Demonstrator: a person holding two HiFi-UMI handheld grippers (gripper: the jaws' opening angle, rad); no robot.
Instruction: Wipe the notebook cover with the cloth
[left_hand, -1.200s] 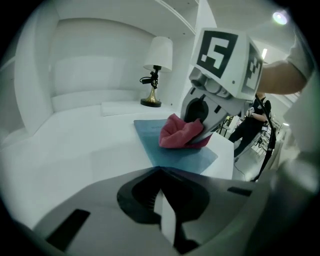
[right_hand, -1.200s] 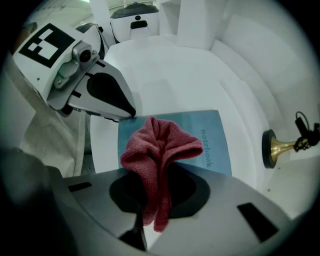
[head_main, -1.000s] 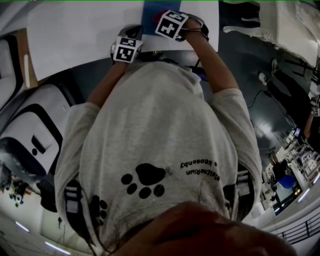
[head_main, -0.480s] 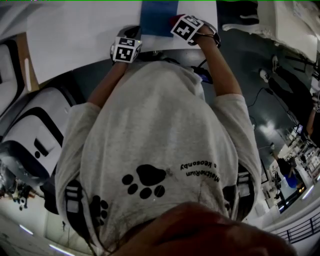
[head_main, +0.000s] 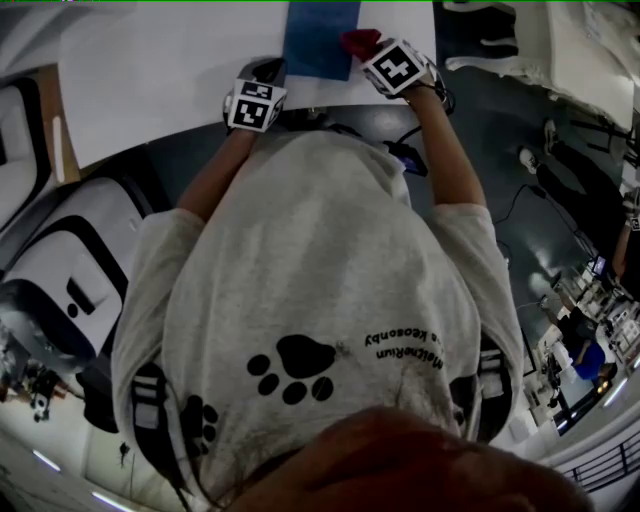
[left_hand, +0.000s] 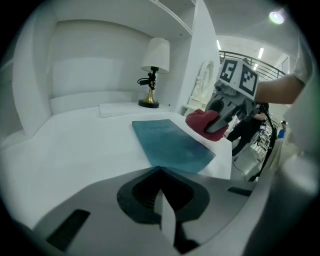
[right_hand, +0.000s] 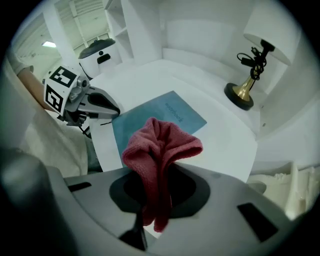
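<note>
**Right gripper view, centre.** The right gripper (right_hand: 150, 220) has its jaws clamped on a bunched red terry cloth (right_hand: 160, 150). The cloth is by the right edge of the flat teal-blue notebook (right_hand: 182, 114); contact with the cover cannot be confirmed.

**Left gripper view, bottom.** The left gripper (left_hand: 167, 225), jaws closed and empty, sits at the notebook's near edge, probably to steady it for wiping.

**Setting.** The surface is a smooth white tabletop (left_hand: 70, 150). A brass-based lamp with a white shade (left_hand: 152, 75) stands at upper centre, before white alcove walls.
</note>
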